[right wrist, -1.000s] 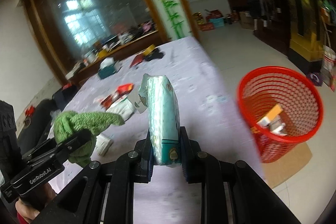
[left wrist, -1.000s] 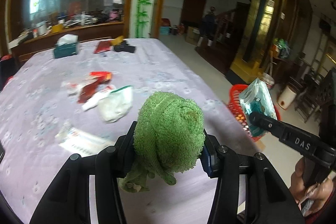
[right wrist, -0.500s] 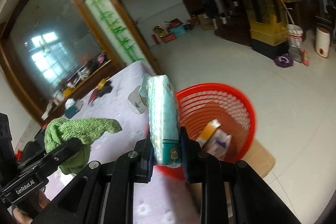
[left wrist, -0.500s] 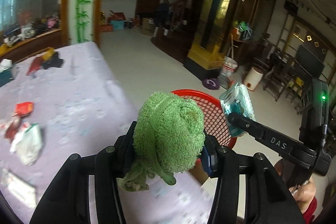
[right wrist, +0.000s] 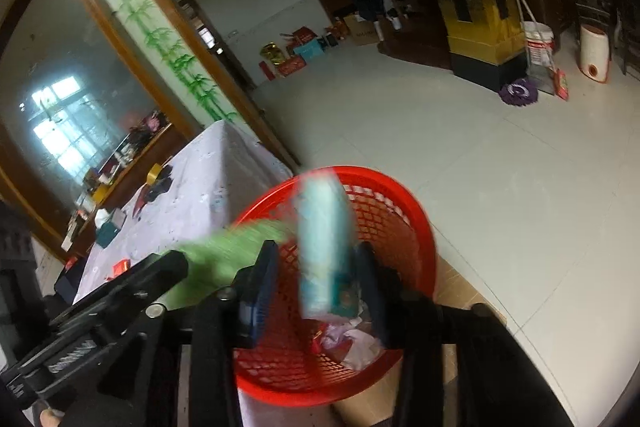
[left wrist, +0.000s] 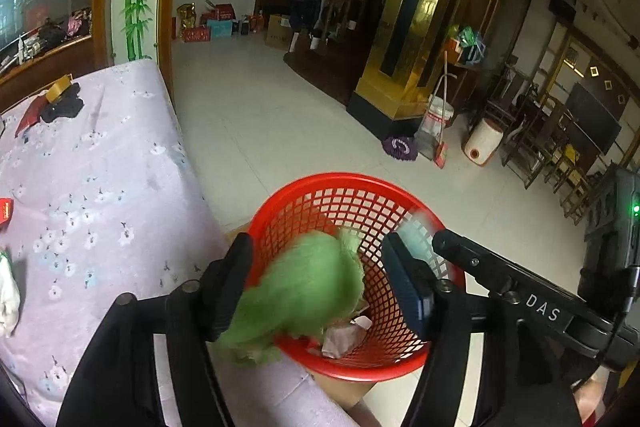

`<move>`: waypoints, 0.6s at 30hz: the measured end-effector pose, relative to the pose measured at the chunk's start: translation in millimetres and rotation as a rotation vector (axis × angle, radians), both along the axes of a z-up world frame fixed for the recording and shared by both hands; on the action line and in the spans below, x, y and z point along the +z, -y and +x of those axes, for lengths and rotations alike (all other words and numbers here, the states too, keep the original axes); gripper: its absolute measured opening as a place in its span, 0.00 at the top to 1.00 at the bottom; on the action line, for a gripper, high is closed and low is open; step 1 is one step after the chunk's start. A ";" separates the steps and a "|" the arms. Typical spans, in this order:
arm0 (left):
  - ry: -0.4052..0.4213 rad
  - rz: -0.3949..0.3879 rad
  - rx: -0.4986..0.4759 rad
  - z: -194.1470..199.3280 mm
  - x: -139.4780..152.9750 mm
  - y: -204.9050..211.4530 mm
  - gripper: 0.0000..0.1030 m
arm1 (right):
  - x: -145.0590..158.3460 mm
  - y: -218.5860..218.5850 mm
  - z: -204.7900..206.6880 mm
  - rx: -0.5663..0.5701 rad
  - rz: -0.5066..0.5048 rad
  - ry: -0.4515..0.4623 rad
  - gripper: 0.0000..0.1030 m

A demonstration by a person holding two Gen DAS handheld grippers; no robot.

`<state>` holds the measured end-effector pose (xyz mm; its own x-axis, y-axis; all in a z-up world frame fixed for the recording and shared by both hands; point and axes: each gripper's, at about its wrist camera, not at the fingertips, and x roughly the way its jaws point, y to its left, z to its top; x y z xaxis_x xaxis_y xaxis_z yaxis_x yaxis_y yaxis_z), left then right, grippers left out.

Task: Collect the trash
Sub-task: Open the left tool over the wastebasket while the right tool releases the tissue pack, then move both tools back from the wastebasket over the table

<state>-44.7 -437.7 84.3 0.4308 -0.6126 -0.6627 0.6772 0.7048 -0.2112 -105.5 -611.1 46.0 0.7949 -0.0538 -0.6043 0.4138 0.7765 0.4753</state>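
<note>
Both hands are over the red basket [left wrist: 348, 187], which stands on the floor just beside the counter [left wrist: 100, 187] with its lilac flowered cloth. The left hand-held gripper [left wrist: 316, 275] has just been opening; its jaws stand spread, and the green cloth wad [left wrist: 304, 295] between them is blurred and looks clear of both pads, so I judge it is dropping toward the basket, though part of it hangs over the near rim and it could catch there. The right hand-held gripper [right wrist: 316, 275] has likewise just been opening, and the pale blue tissue pack [right wrist: 324, 243] is a blurred streak between its spread jaws, with a gap showing on either side, directly above the basket mouth.

Some crumpled wrappers [left wrist: 344, 335] already lie at the bottom of the basket, so part of the collecting is done. Left on the counter, as far as the views show: a red packet [left wrist: 5, 213] at the left edge, a white scrap [left wrist: 8, 299], and a dark bundle [left wrist: 60, 107] with a roll of tape at the far end (whether those last count as trash I cannot tell)
</note>
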 end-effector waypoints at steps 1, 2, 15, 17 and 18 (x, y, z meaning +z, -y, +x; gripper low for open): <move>0.004 -0.006 0.005 0.6 1.8 -2.0 0.26 | 0.7 0.8 -1.7 0.002 0.000 0.010 0.55; 0.006 -0.013 0.014 1.7 3.6 -5.0 0.23 | 1.6 -0.4 -2.7 0.004 -0.007 0.015 0.55; 0.036 -0.021 0.100 -28.2 17.0 -86.4 0.23 | 22.0 -54.8 -22.7 0.085 -0.068 0.067 0.55; 0.044 -0.025 0.112 -34.8 19.6 -110.9 0.23 | 25.6 -74.5 -19.6 0.121 -0.087 0.070 0.54; 0.046 -0.025 0.121 -35.9 21.4 -120.0 0.23 | 26.1 -81.9 -17.4 0.138 -0.087 0.071 0.54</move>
<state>-80.6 -317.8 105.7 0.5320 -0.5702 -0.6260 0.5971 0.7768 -0.2001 -122.8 -529.2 72.1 0.8388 0.0090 -0.5444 0.2683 0.8632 0.4277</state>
